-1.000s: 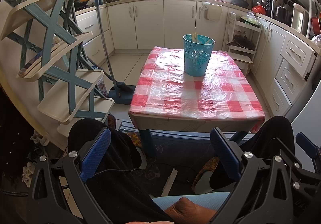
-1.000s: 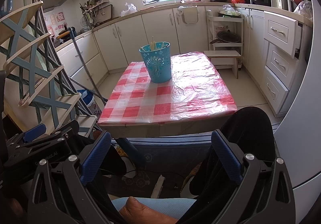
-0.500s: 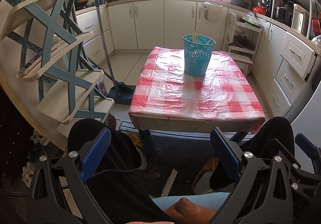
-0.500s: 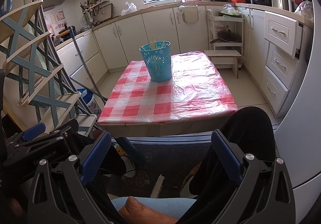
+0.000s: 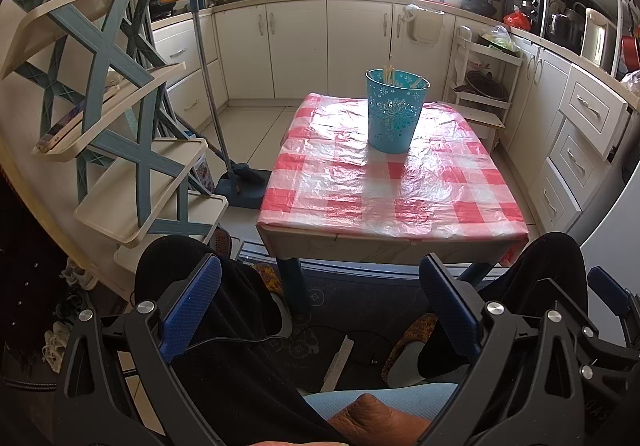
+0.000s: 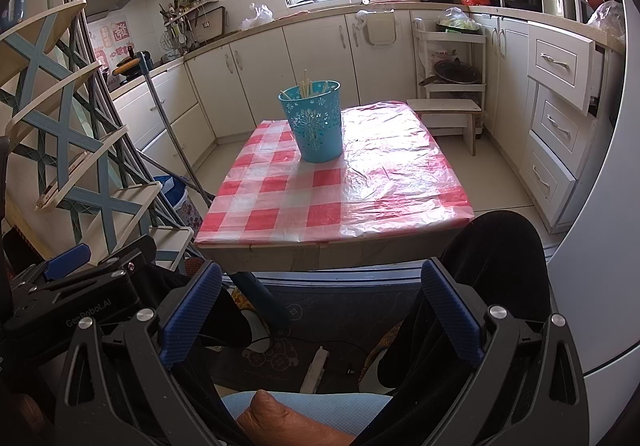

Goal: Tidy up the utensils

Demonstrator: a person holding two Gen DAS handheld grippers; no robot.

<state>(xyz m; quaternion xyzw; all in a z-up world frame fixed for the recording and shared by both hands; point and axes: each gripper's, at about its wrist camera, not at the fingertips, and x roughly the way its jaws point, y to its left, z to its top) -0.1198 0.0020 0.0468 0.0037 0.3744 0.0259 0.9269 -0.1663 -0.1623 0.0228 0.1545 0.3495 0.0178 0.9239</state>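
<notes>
A turquoise perforated bucket (image 5: 394, 110) stands upright on the far half of the red-and-white checked table (image 5: 384, 198); it also shows in the right wrist view (image 6: 316, 122). Pale stick-like utensils (image 6: 306, 84) poke out of its top. My left gripper (image 5: 320, 310) is open and empty, held low over the person's lap, well short of the table's near edge. My right gripper (image 6: 320, 310) is open and empty too, at the same height beside it. The left gripper's body (image 6: 80, 286) shows at the lower left of the right wrist view.
A blue-and-cream tiered rack (image 5: 120, 118) stands left of the table, with a broom and dustpan (image 5: 224, 150) leaning beside it. White cabinets (image 6: 560, 126) and drawers line the back and right. A small white shelf unit (image 5: 484, 86) stands behind the table. The person's knees (image 5: 552, 266) flank the table's near edge.
</notes>
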